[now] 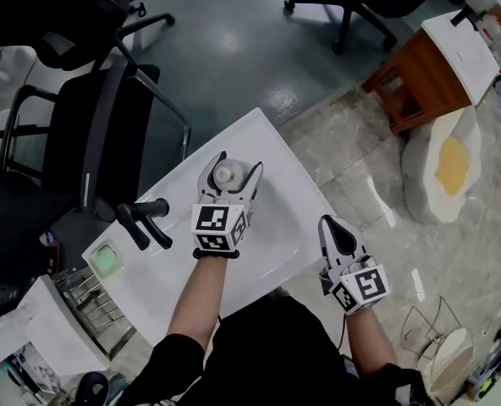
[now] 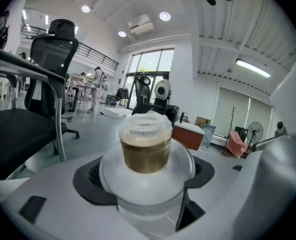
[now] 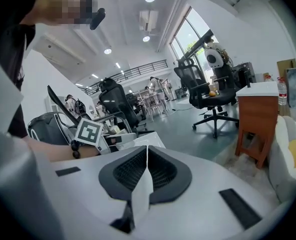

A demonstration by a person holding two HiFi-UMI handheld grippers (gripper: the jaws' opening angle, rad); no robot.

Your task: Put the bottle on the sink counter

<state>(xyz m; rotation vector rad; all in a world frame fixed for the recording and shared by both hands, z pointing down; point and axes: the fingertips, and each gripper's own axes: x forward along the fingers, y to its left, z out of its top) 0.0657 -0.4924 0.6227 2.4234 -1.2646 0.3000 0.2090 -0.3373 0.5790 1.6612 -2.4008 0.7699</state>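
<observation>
My left gripper [image 1: 230, 178] is shut on a small clear bottle [image 1: 226, 174] with a whitish cap, its jaws curving round both sides. The bottle is over the white sink counter [image 1: 263, 138], at the far rim of the basin; I cannot tell whether it rests on the surface. In the left gripper view the bottle [image 2: 146, 146] stands upright between the dark pads [image 2: 90, 181], with a brownish band under the cap, and it fills the left gripper [image 2: 147, 186]. My right gripper [image 1: 336, 232] hangs beside the counter's right edge, shut and empty; its jaws meet in the right gripper [image 3: 146, 170] view.
A black faucet [image 1: 144, 222] stands at the basin's left end, and a green soap dish [image 1: 107, 260] lies beyond it. A wire rack [image 1: 90, 301] sits lower left. Black office chairs [image 1: 73, 134] crowd the left. A wooden cabinet [image 1: 420, 79] and a white cushion [image 1: 443, 166] are on the right.
</observation>
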